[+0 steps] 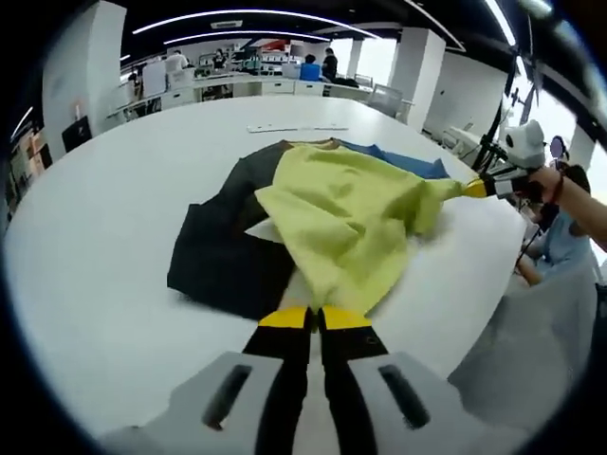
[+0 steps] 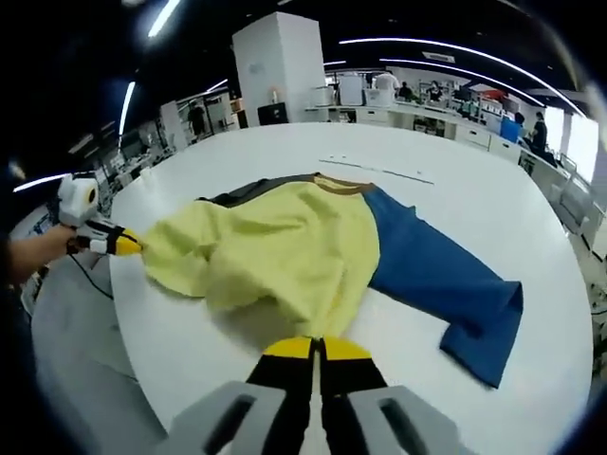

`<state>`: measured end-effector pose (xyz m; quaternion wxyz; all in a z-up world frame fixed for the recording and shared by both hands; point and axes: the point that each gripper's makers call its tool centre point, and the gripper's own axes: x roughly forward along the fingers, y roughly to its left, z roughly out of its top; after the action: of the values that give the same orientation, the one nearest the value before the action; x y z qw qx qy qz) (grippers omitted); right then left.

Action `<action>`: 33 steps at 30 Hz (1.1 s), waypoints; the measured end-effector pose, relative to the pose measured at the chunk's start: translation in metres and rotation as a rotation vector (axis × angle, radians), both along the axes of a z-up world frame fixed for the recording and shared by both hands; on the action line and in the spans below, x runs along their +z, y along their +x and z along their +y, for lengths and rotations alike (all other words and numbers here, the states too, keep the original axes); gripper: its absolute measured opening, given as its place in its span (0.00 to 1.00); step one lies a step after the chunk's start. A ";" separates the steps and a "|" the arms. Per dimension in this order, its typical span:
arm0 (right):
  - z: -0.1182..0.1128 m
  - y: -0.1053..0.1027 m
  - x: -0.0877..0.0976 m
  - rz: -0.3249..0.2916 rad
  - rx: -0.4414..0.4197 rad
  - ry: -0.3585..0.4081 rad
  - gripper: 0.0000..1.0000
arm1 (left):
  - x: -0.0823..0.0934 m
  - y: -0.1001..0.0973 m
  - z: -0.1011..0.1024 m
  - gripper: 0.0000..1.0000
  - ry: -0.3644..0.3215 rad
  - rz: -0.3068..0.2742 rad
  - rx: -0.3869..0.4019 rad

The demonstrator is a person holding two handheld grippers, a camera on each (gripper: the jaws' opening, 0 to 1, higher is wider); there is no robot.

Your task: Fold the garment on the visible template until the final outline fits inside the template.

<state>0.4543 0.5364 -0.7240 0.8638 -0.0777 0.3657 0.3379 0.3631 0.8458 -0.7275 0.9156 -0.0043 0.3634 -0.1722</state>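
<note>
Nearest in the left gripper view, the left gripper [image 1: 316, 318], yellow-tipped jaws pressed together on the near hem of the yellow knit garment with a brown collar [image 1: 346, 218], the cloth pinched right at the tips. Likewise in the right gripper view, the right gripper [image 2: 316, 349], jaws closed on the yellow cloth's edge [image 2: 275, 251] at the opposite end. Each gripper visible to the other: the right one out at the right of the left gripper view [image 1: 484, 187], tugging a corner into a point; the left one at the left of the right gripper view [image 2: 121, 244], doing the same. So, garment strung between the two pinches, long axis running roughly gripper to gripper, middle part draped on the round white table [image 1: 104, 284]. Beyond and beneath, a dark grey flat cloth panel [image 1: 223, 251] on one side and a blue cloth panel [image 2: 436, 275] on the other, both lying on the table, yellow cloth overlapping both; whether these are the template or parts of the garment, cannot tell. Probably a fold mid-way, outline not yet compact. Next move likely hinging on carrying one held end over toward the other along that axis. Farther off, a thin white strip [image 1: 296, 127] on the table, then desks and people in an open office.
</note>
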 end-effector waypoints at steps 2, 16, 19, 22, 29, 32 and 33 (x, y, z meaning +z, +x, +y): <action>-0.004 0.005 0.000 -0.009 -0.022 -0.001 0.00 | 0.001 -0.001 0.002 0.00 0.001 -0.001 0.003; 0.029 0.059 0.027 -0.074 0.012 0.056 0.00 | 0.000 0.000 0.007 0.00 0.023 -0.005 0.008; 0.042 0.072 0.023 -0.058 0.037 0.055 0.00 | -0.001 0.001 0.009 0.00 0.024 -0.001 0.011; 0.053 0.084 0.016 -0.047 0.055 0.042 0.00 | -0.003 0.002 0.011 0.00 0.023 0.004 0.019; 0.071 0.108 -0.007 -0.010 0.061 0.017 0.00 | -0.006 0.005 0.016 0.00 0.035 0.008 0.034; 0.073 0.114 -0.017 0.009 0.055 -0.001 0.00 | -0.006 0.007 0.018 0.00 0.037 0.008 0.046; 0.072 0.116 -0.022 0.016 0.052 -0.011 0.00 | -0.006 0.008 0.019 0.00 0.039 0.010 0.048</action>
<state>0.5703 0.6087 -0.7461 0.8513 -0.0891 0.3722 0.3588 0.3706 0.8648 -0.7335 0.9176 0.0040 0.3709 -0.1429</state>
